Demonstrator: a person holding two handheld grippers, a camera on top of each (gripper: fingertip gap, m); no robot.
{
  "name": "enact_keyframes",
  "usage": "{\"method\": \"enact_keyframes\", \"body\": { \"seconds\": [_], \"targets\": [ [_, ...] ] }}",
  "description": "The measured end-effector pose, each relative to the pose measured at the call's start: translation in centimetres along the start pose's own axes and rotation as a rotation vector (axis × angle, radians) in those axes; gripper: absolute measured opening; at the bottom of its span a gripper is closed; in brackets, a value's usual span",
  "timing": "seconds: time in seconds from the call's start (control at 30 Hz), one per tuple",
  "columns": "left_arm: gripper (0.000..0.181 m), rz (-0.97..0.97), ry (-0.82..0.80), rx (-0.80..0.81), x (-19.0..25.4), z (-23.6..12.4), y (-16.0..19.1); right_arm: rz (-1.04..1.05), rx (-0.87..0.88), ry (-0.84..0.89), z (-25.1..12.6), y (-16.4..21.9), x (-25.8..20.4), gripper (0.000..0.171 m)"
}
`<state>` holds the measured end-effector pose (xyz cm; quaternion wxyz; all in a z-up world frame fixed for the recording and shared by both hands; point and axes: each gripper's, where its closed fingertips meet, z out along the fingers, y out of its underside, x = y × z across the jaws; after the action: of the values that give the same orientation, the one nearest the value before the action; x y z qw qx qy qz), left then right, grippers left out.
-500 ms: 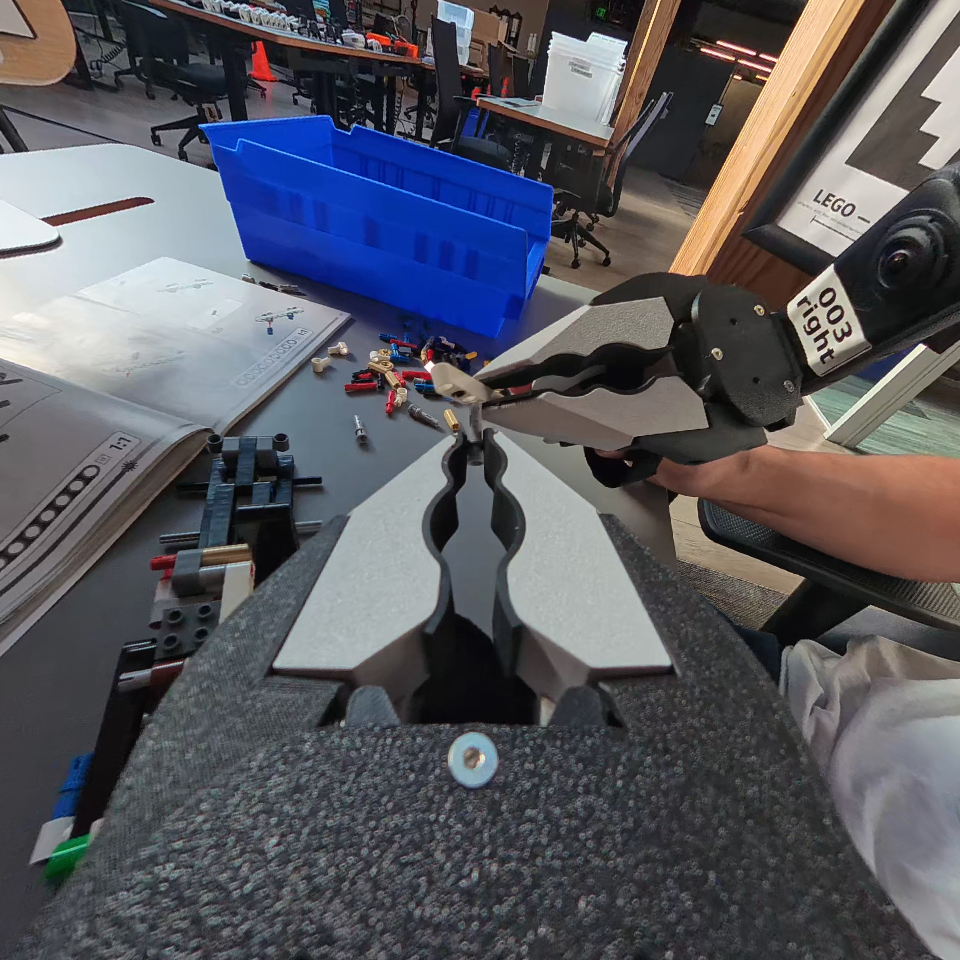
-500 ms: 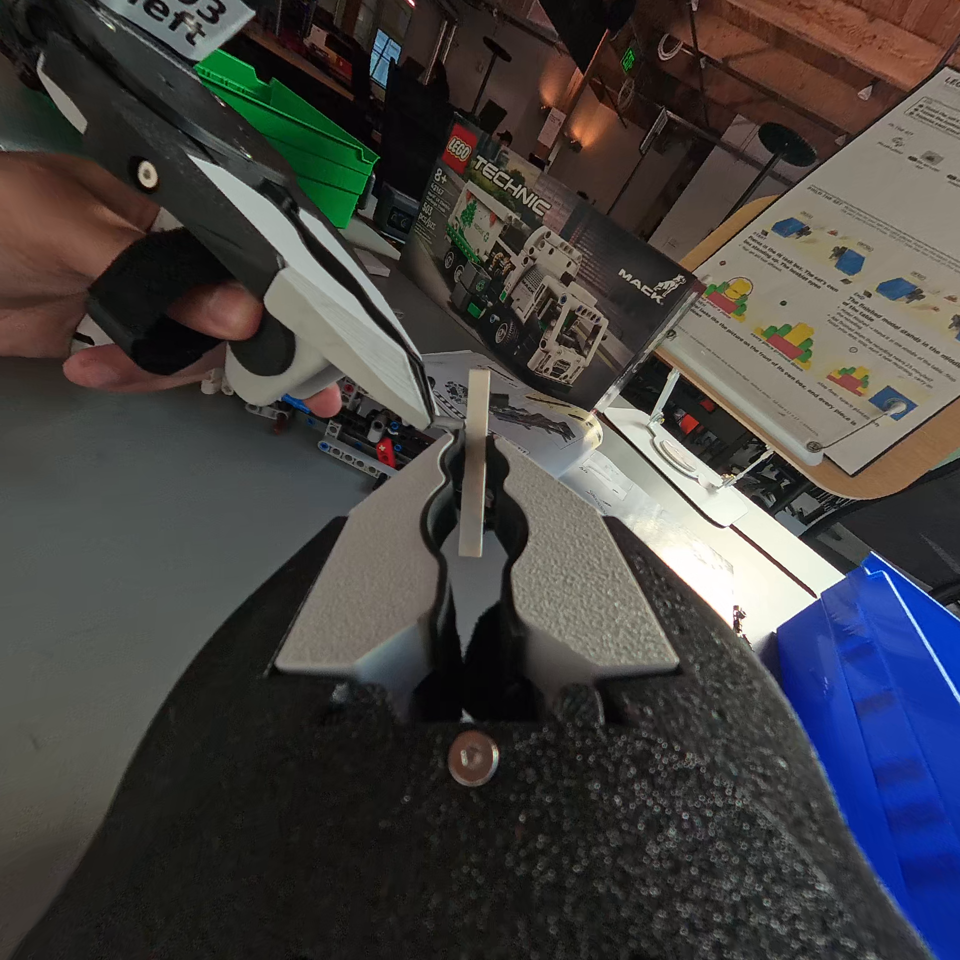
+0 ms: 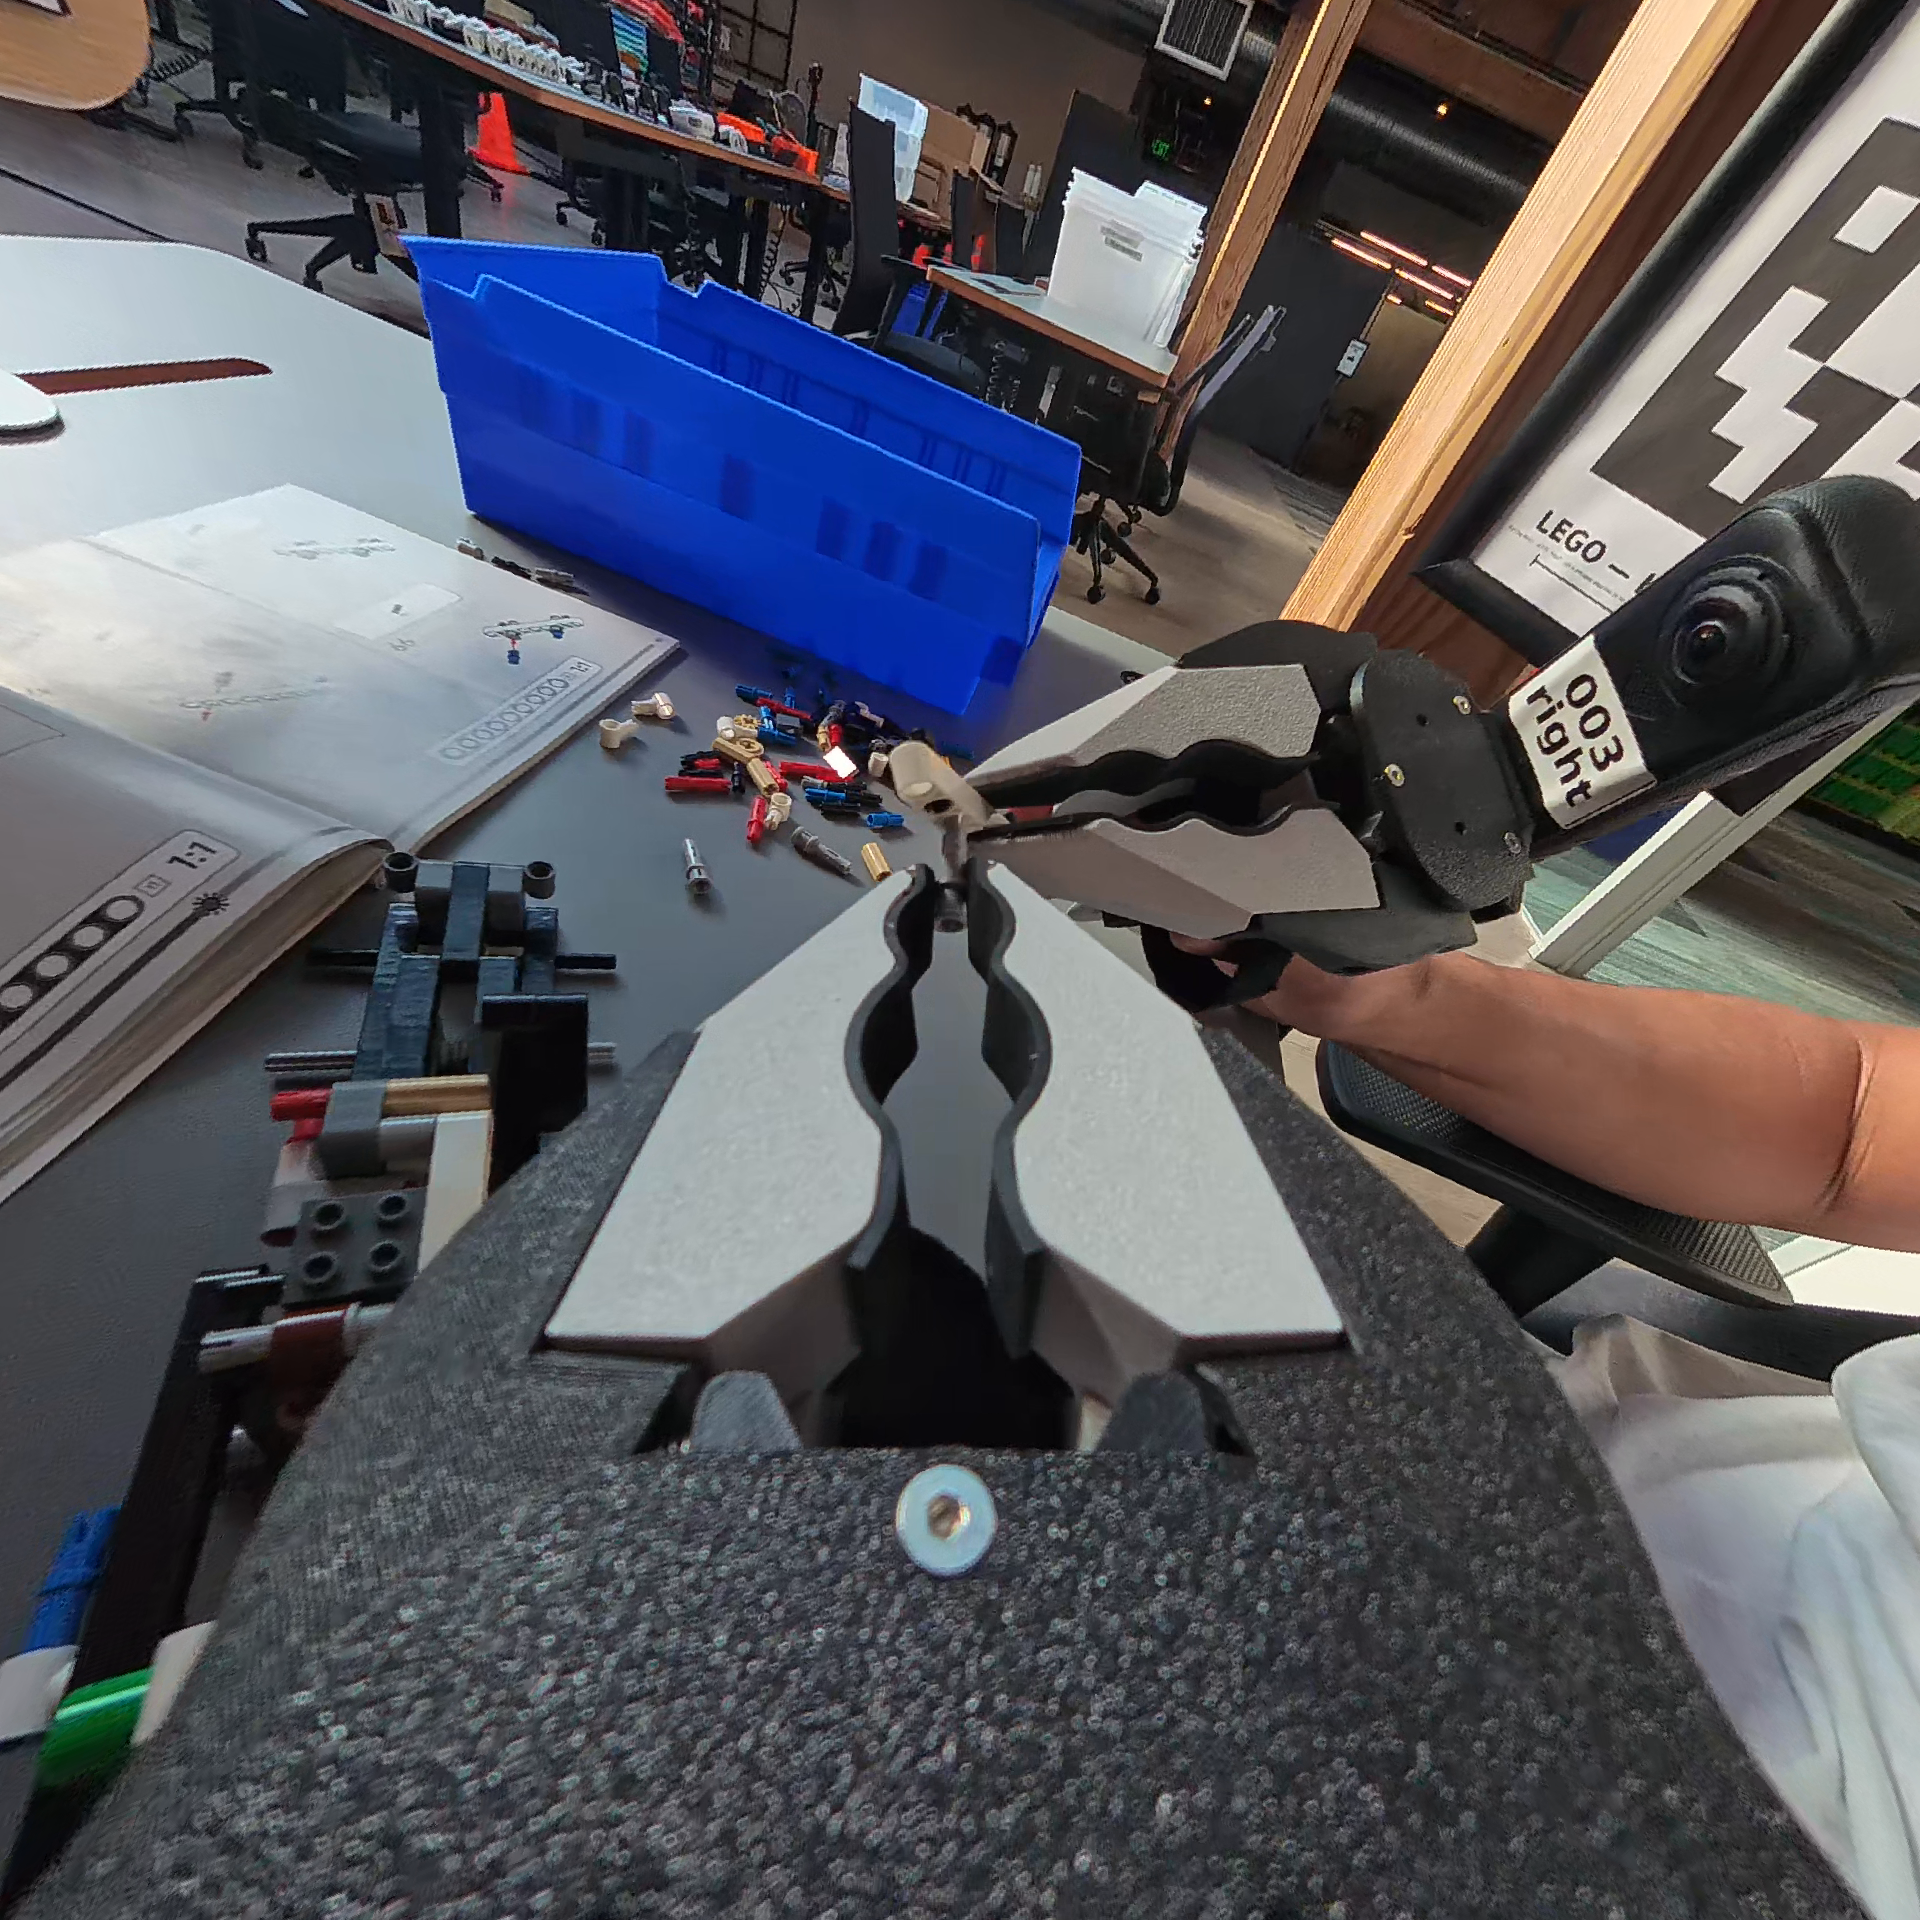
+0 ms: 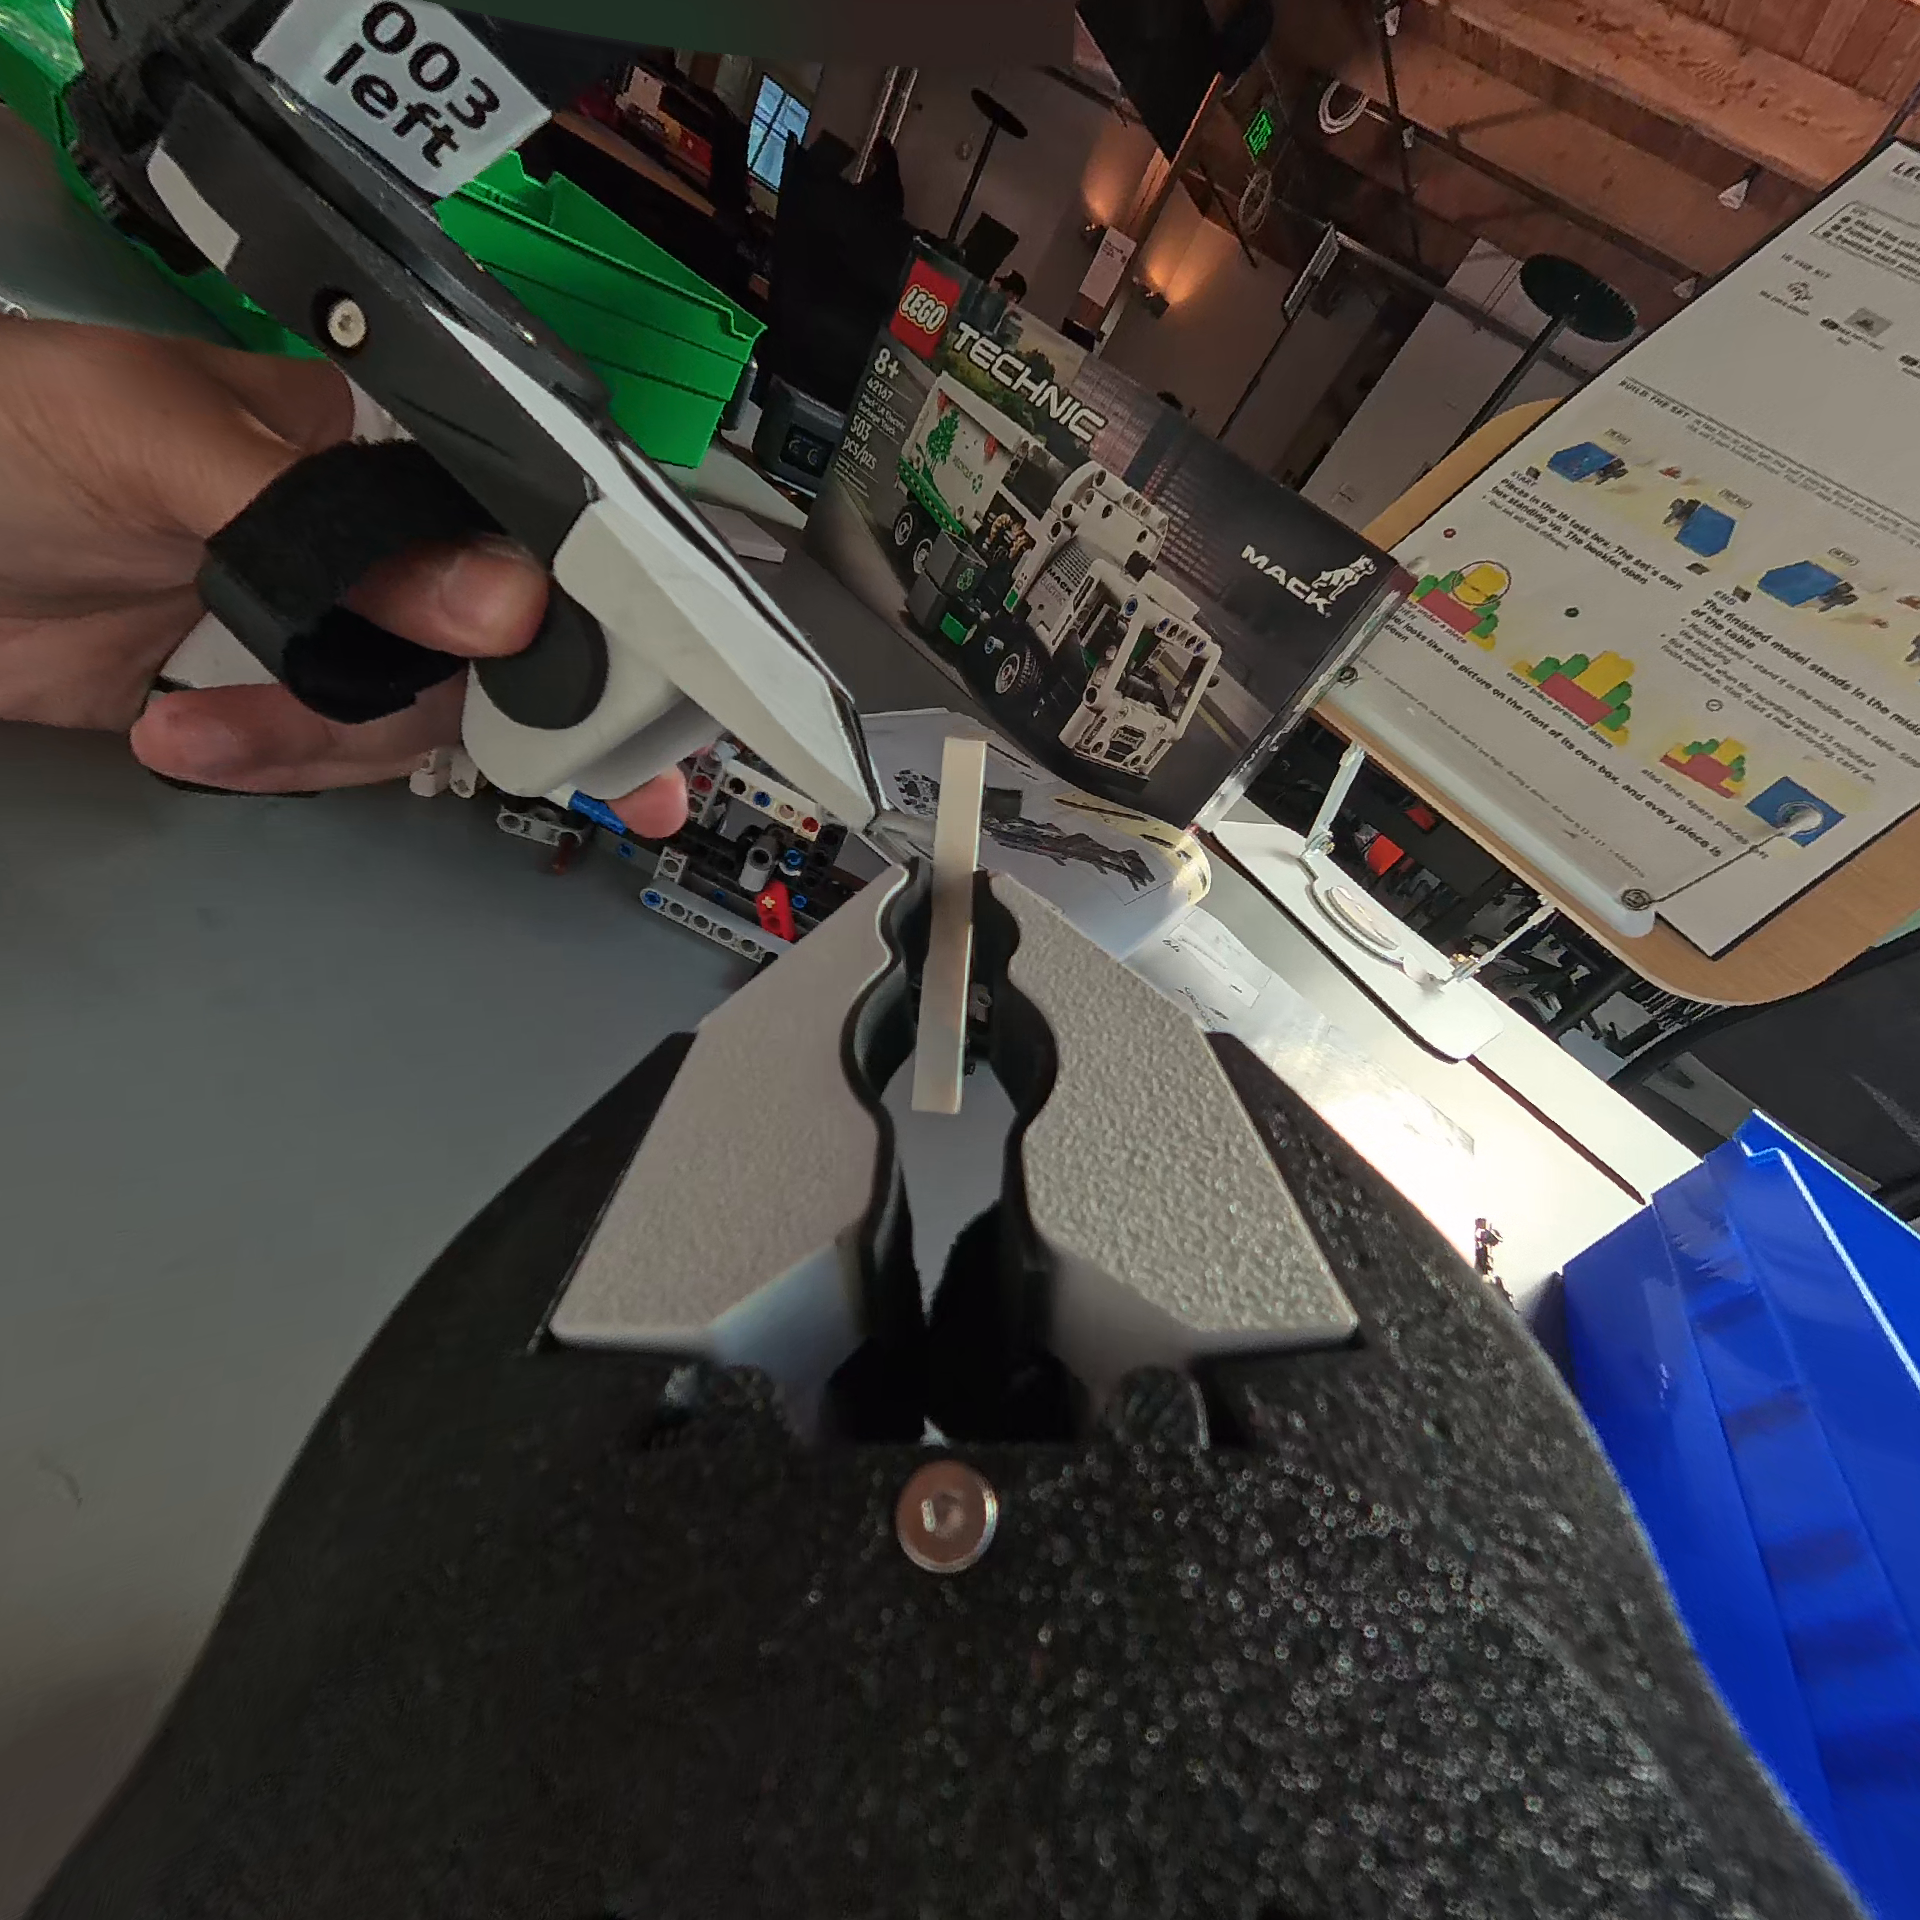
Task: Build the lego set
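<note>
Two matte tools, perhaps pinching parts

An open workshop stretches behind the grey counter: long desks with black office chairs, an orange traffic cone, and a wooden post. Exposed timber beams cross the dim ceiling, lit by warm lamps.

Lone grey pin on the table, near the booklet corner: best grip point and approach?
Judging from the left wrist view, take the grey pin across the middle of its shaft, coming from above with the gripper's fingers set crosswise. It lies flat, apart from the scattered pins, so both sides look clear.
</note>
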<state>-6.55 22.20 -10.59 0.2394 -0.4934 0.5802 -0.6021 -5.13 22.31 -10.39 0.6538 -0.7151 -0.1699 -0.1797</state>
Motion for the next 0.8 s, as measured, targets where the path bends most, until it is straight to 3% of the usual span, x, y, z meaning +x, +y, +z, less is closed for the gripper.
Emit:
{"method": "enact_keyframes", "body": {
  "seconds": [0.5,0.8],
  "targets": [
    [0.004,0.021,-0.021,0.03,0.1,0.12,-0.48,-0.051,0.014,0.039,-0.16,-0.31,0.25,0.006],
    [0.004,-0.154,0.086,0.076,0.35,0.19,-0.61,-0.135,0.027,0.089,-0.34,-0.63,0.43,0.006]
  ]
}}
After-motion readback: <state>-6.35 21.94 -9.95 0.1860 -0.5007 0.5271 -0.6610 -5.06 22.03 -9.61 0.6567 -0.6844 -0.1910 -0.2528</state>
